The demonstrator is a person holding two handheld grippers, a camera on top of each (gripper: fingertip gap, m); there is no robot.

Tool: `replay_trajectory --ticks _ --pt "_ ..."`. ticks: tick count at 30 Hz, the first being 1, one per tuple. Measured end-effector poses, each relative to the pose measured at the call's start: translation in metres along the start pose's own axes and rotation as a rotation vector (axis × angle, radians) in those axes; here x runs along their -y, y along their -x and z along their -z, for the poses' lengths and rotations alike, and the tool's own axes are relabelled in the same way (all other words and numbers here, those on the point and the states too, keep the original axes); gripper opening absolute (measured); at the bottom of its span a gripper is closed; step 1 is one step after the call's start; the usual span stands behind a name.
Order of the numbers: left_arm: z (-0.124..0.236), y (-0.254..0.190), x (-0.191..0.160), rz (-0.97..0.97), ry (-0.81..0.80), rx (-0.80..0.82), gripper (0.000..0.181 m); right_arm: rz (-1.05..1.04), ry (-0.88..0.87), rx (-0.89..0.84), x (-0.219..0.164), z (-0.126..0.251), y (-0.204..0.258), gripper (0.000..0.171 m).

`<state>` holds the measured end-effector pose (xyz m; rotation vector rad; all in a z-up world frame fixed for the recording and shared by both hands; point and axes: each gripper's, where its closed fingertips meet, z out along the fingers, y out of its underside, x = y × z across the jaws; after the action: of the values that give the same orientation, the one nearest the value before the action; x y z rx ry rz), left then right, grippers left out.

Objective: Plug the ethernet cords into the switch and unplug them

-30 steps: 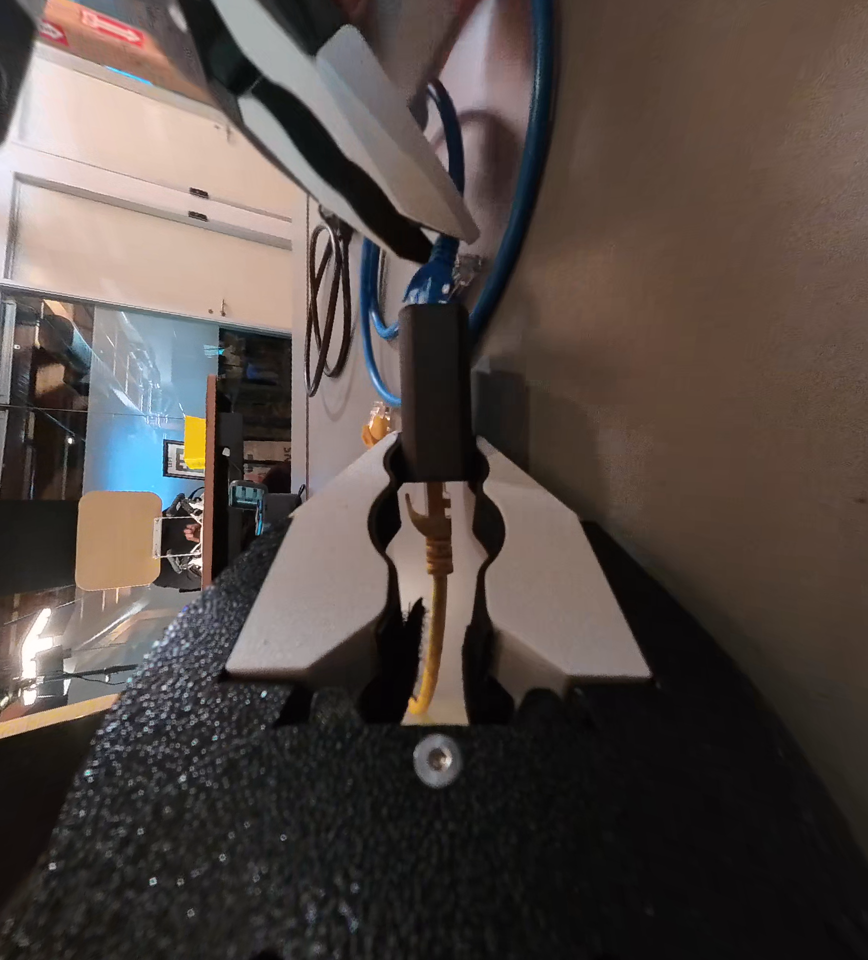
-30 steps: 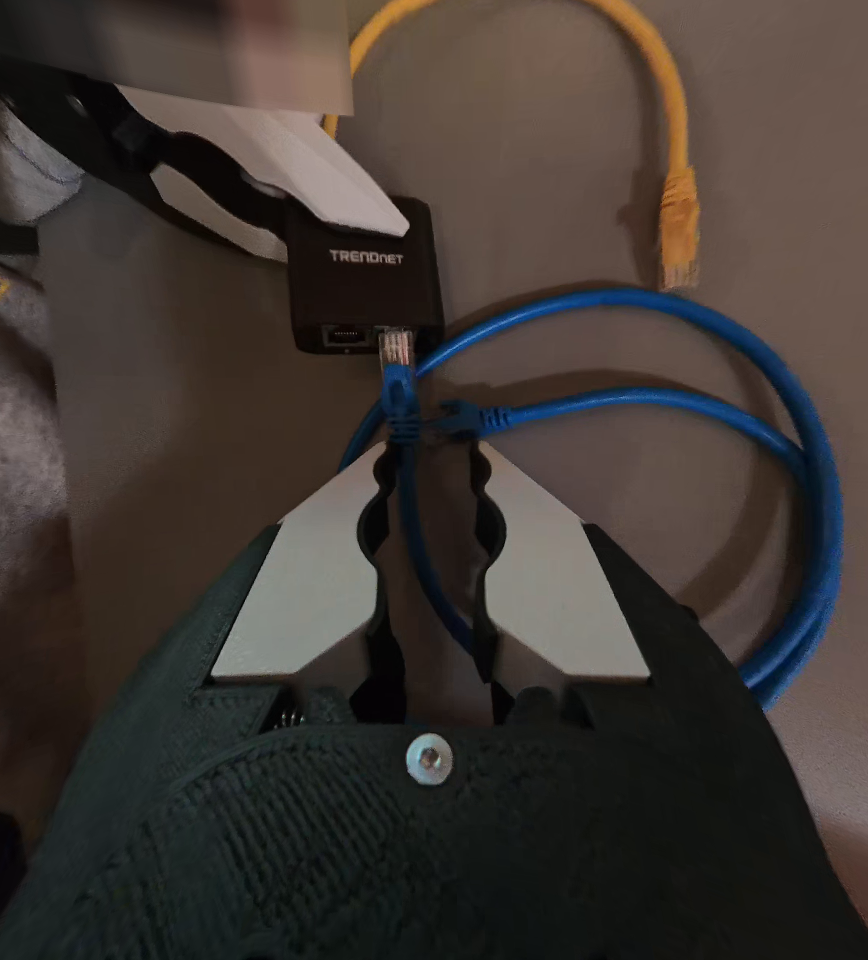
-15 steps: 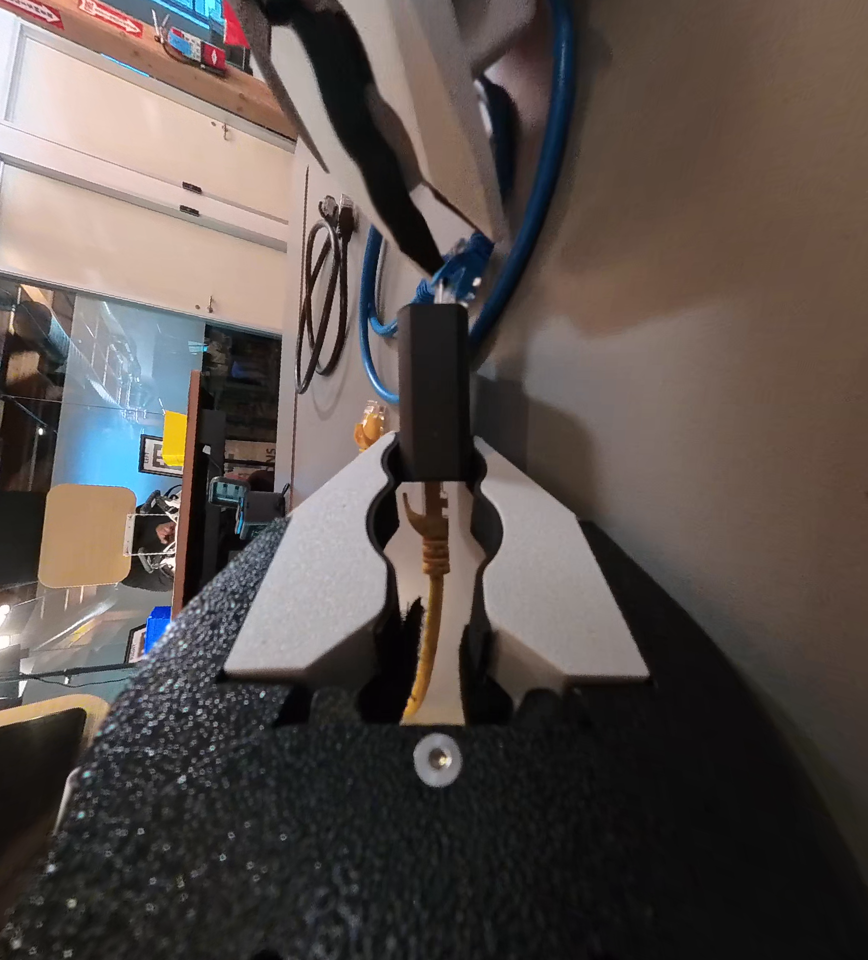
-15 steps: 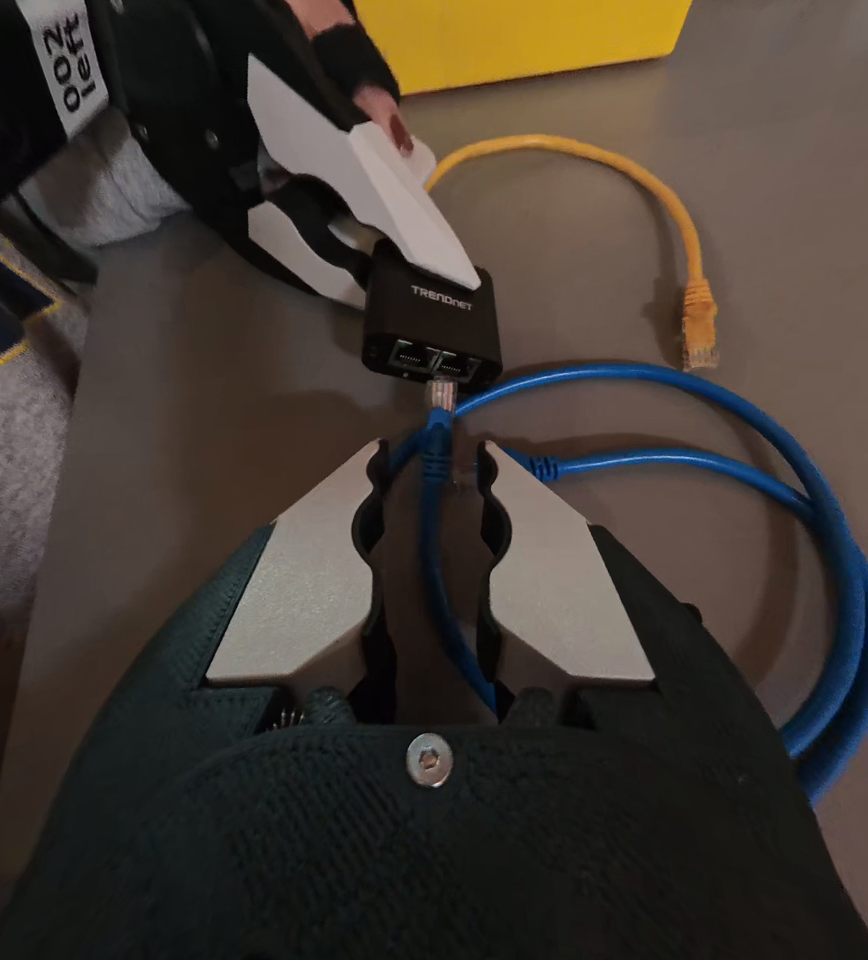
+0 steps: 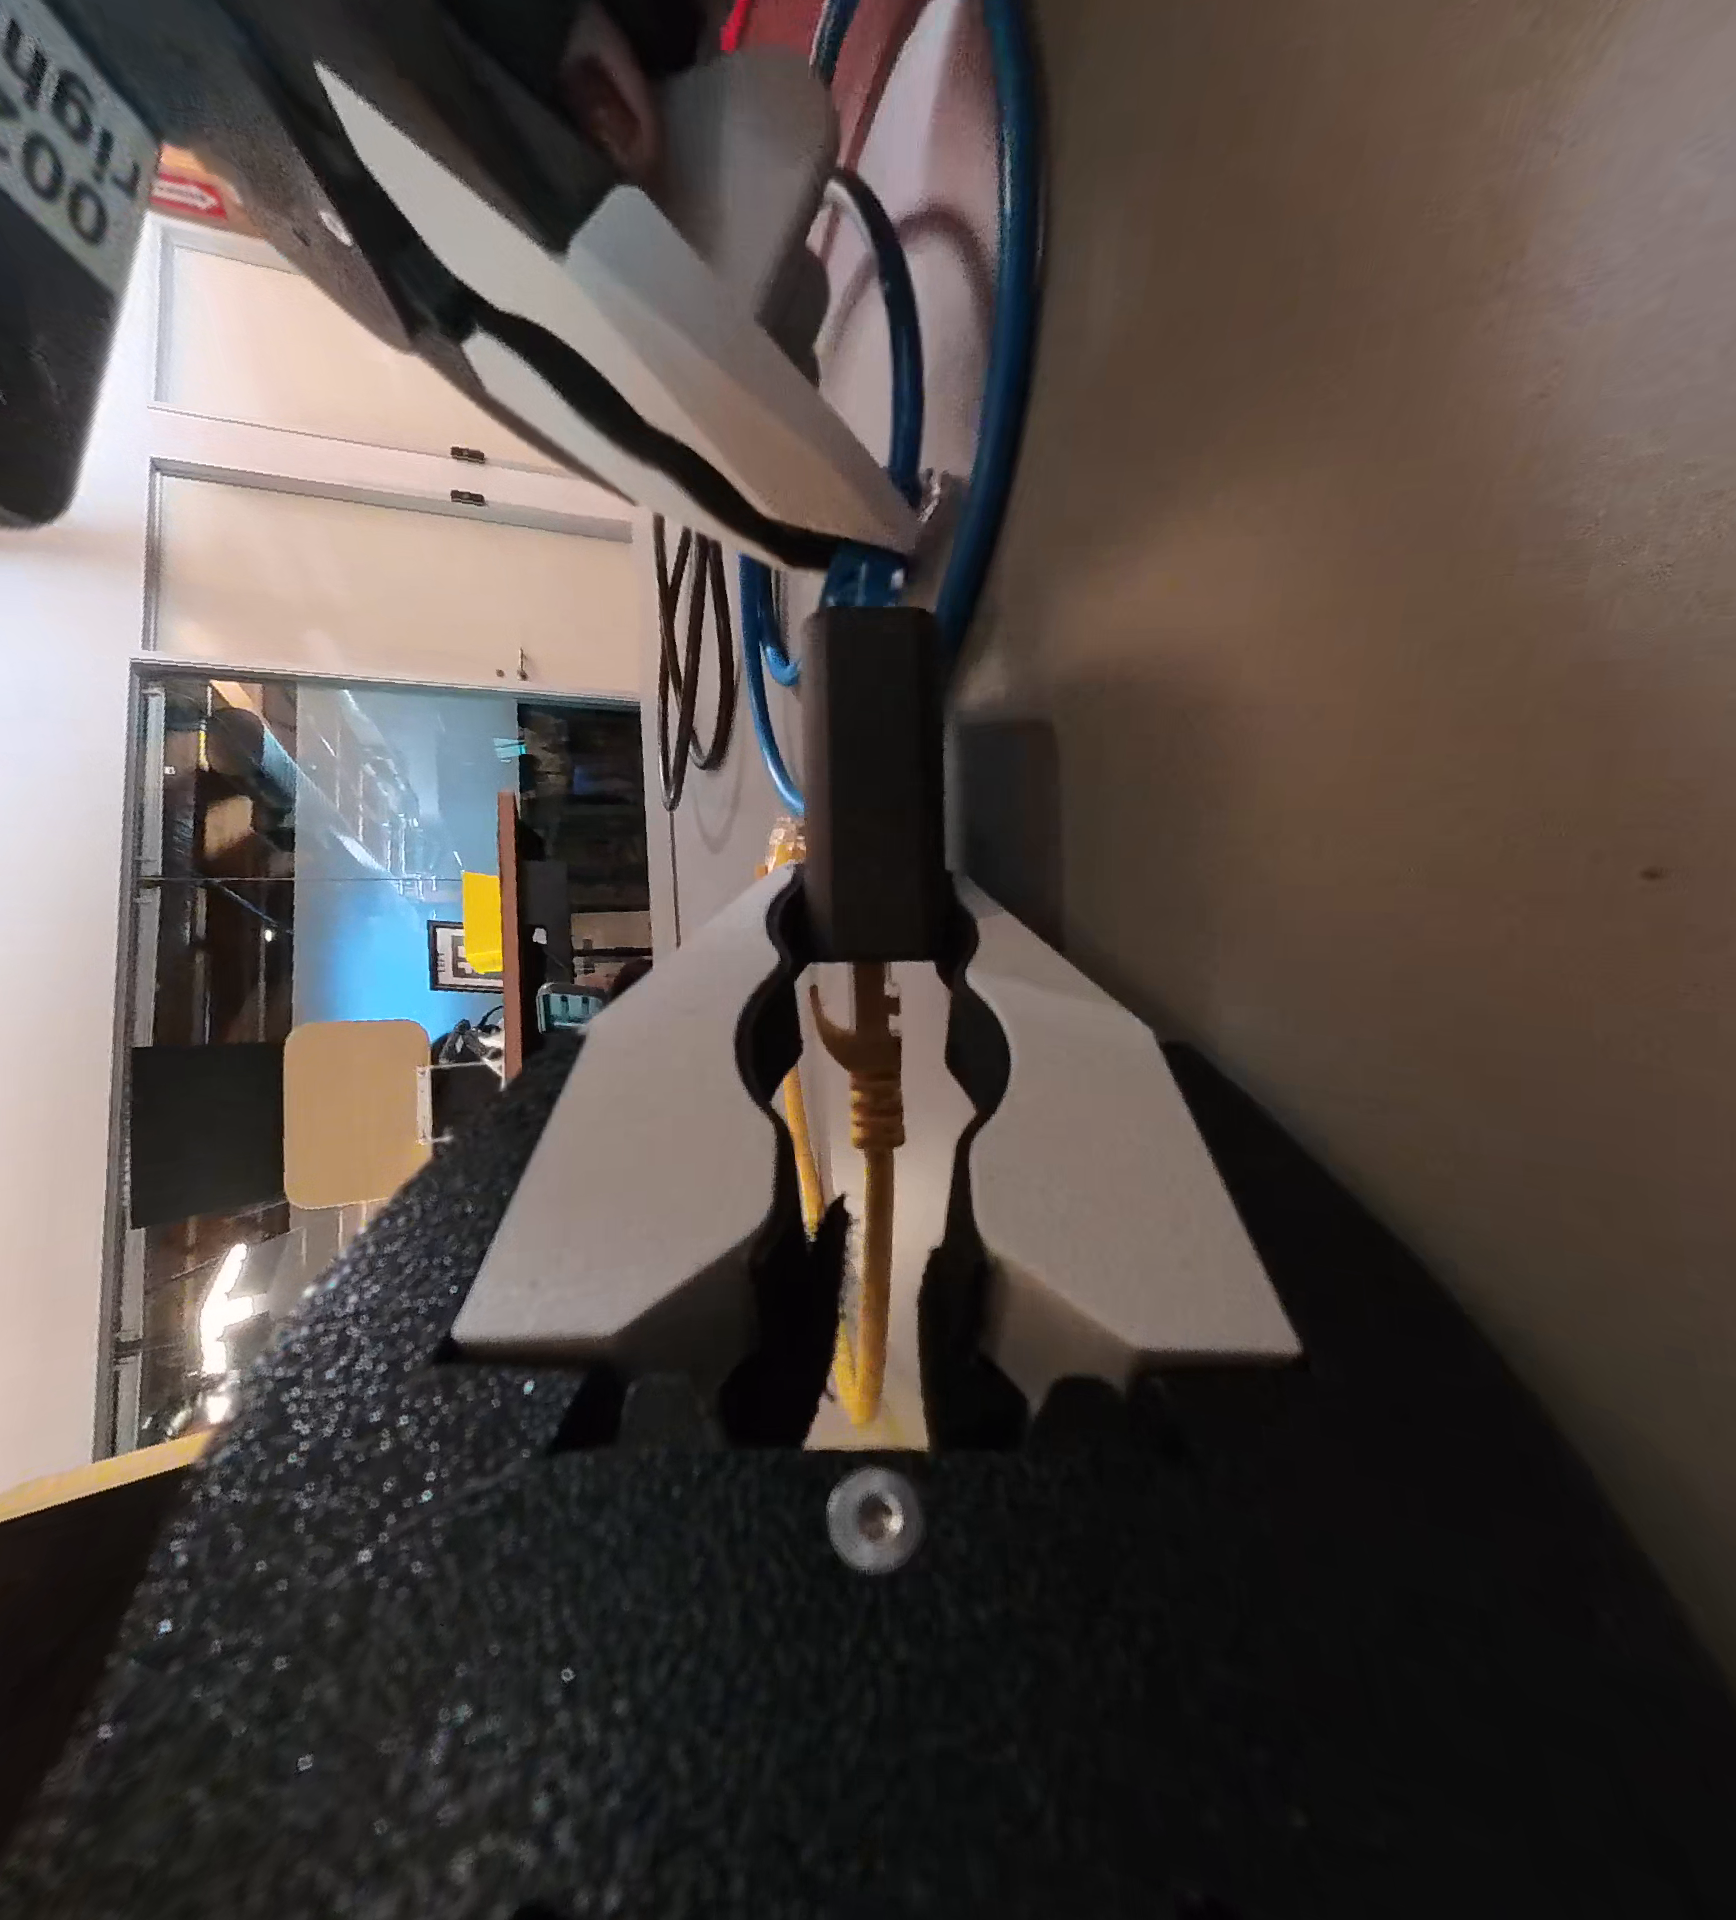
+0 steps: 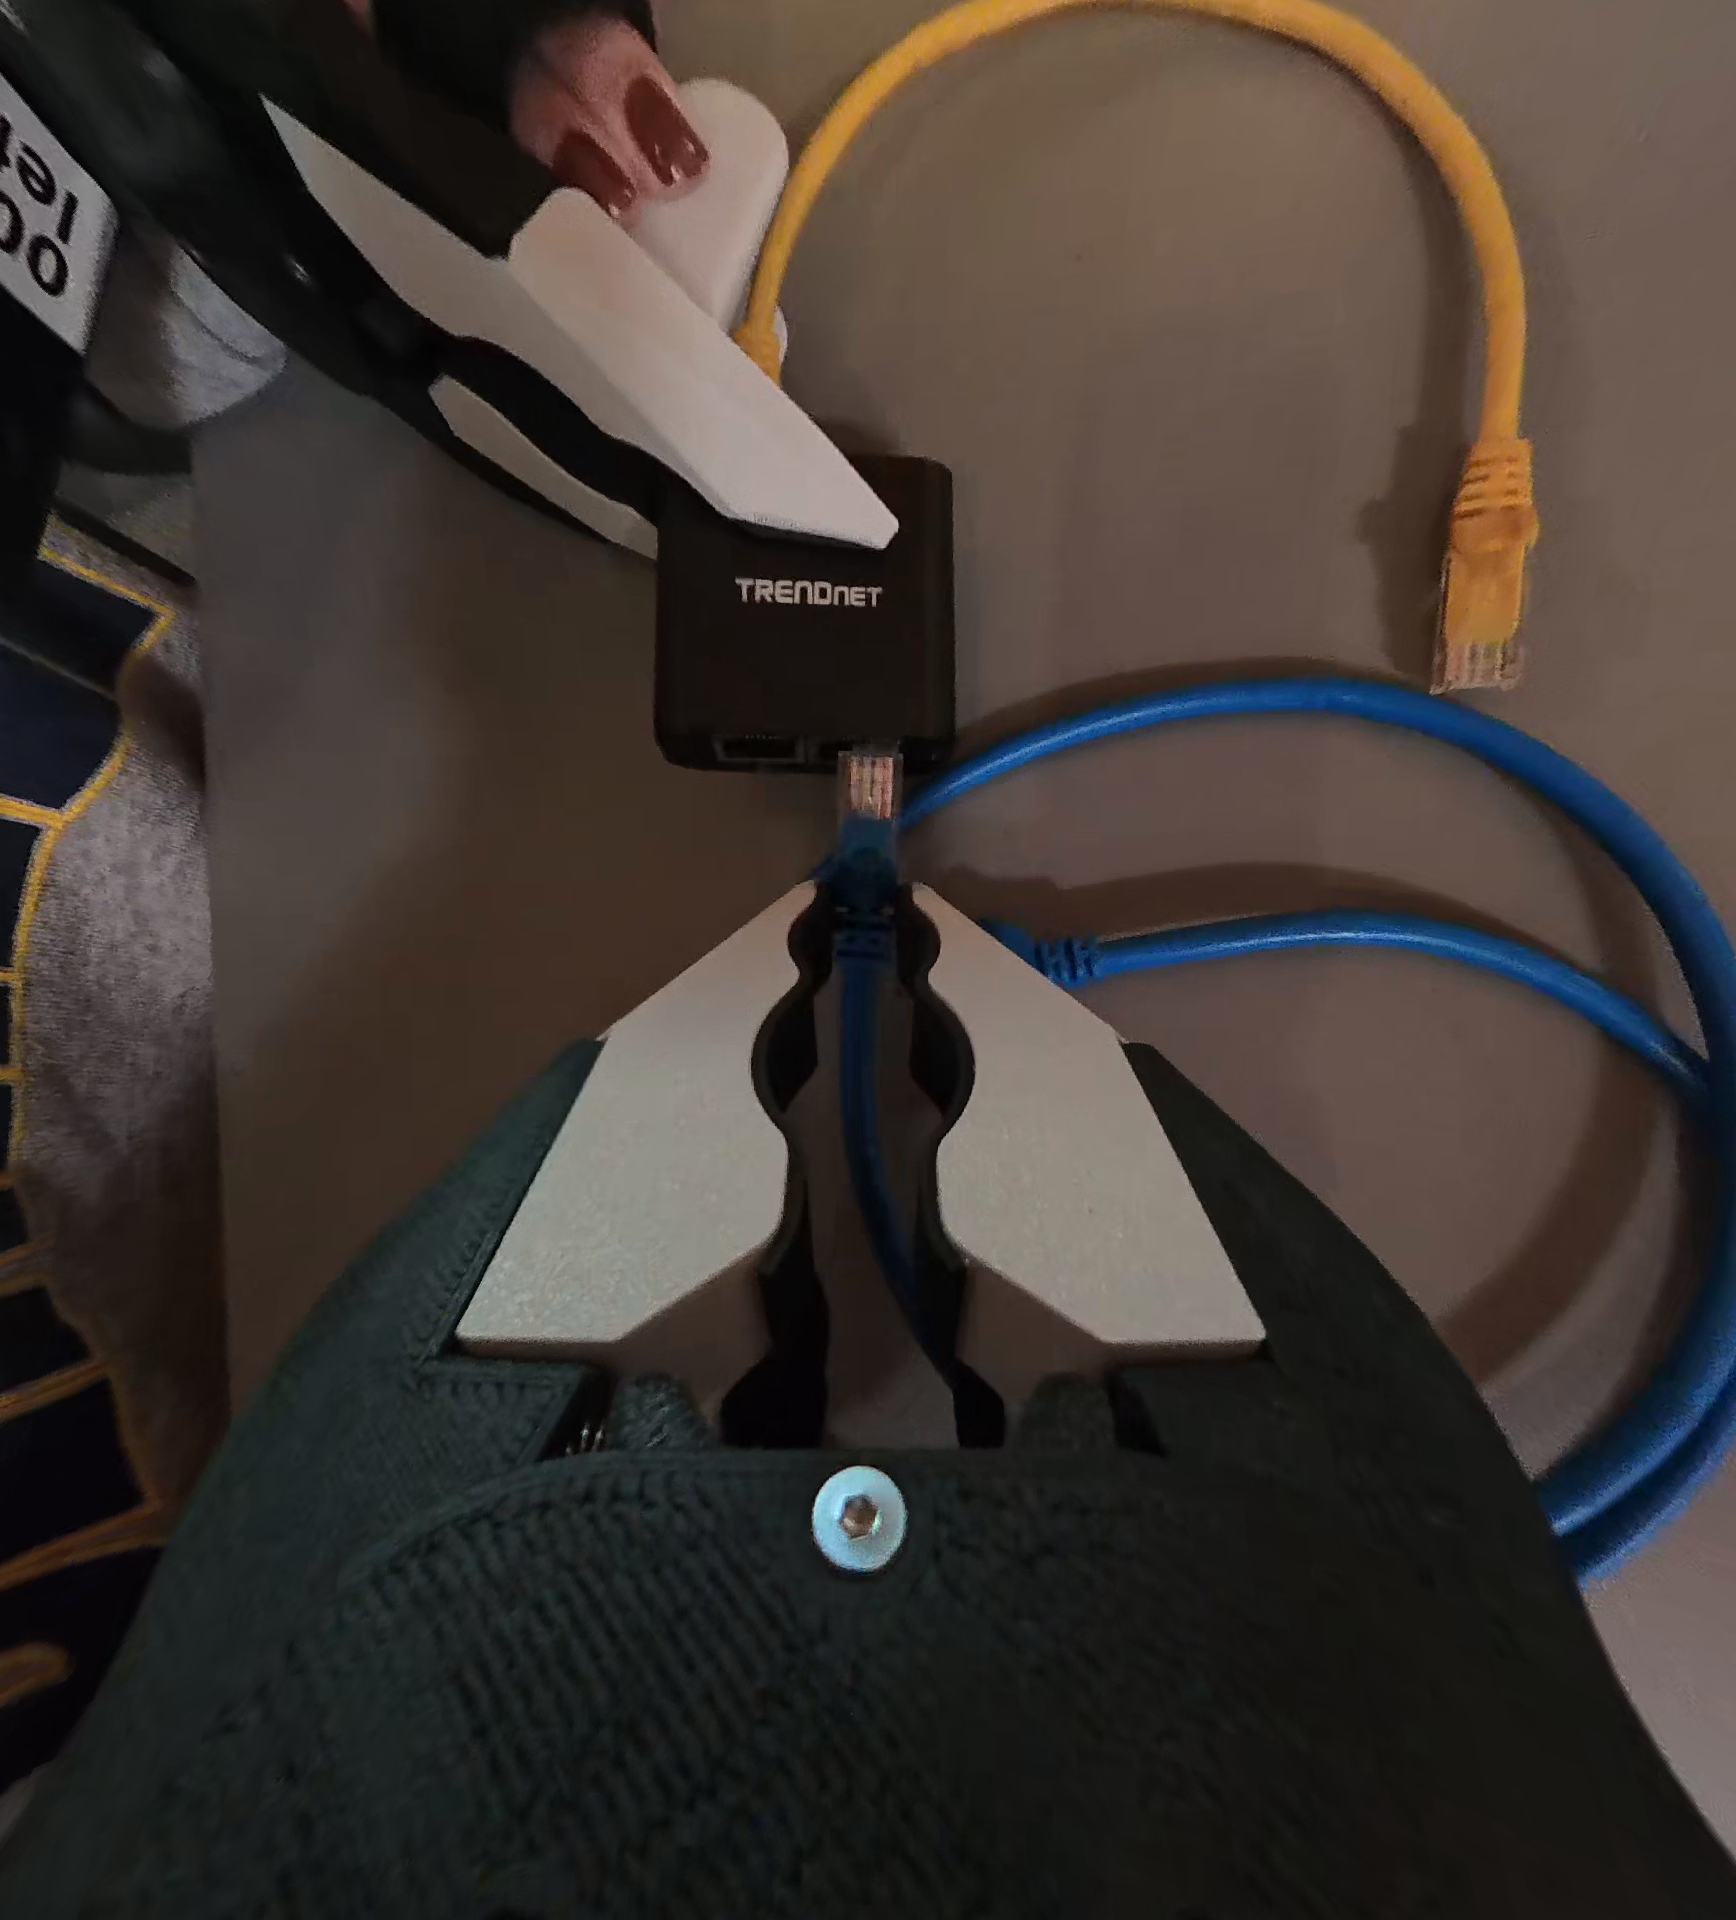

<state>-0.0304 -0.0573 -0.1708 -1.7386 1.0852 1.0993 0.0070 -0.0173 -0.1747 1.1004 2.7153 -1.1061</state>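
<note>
My left gripper [image 5: 876, 920] is shut on the small black switch [image 5: 874, 795], held on edge against the grey table; the switch also shows in the right wrist view [image 6: 804, 623]. A yellow cord [image 5: 874, 1143] is plugged into its rear. My right gripper [image 6: 856, 904] is shut on the blue cord's boot [image 6: 859, 883]. Its clear plug [image 6: 869, 781] sits at the mouth of the switch's right front port, partly in. The left front port [image 6: 755, 746] is empty. The yellow cord's free plug [image 6: 1482, 582] lies to the right.
The blue cord [image 6: 1653, 1039] loops on the grey table [image 6: 1207, 312] to the right, its other end [image 6: 1051, 951] beside my right fingertip. A person's sleeve [image 6: 33, 1039] is at the left edge. A black cable coil [image 5: 692, 665] and more blue cord lie farther along the table.
My right gripper closed on the blue cord's boot and moved the plug up to the switch's right port. The left gripper kept hold of the switch.
</note>
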Motion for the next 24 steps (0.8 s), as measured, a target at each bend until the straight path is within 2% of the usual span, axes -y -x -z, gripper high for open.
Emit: replay_trajectory --ticks 1,8,12,17,24 --pt "0.000 0.000 0.000 -0.002 0.000 -0.001 0.021 0.004 0.015 0.000 0.000 -0.001 0.000 0.010" --pt "0.001 -0.002 -0.001 -0.008 -0.006 -0.010 0.021 -0.009 -0.002 0.069 0.005 -0.003 0.005 0.010" --pt "0.001 -0.004 -0.004 0.073 -0.040 -0.051 0.021 0.002 -0.034 0.087 0.010 -0.003 0.004 0.009" --pt "-0.002 -0.007 -0.002 0.156 -0.053 -0.082 0.021 0.014 -0.082 0.051 0.016 -0.006 -0.001 0.009" --pt "-0.003 -0.010 -0.002 0.170 -0.081 -0.089 0.021 0.016 -0.119 0.057 0.019 -0.010 -0.004 0.011"
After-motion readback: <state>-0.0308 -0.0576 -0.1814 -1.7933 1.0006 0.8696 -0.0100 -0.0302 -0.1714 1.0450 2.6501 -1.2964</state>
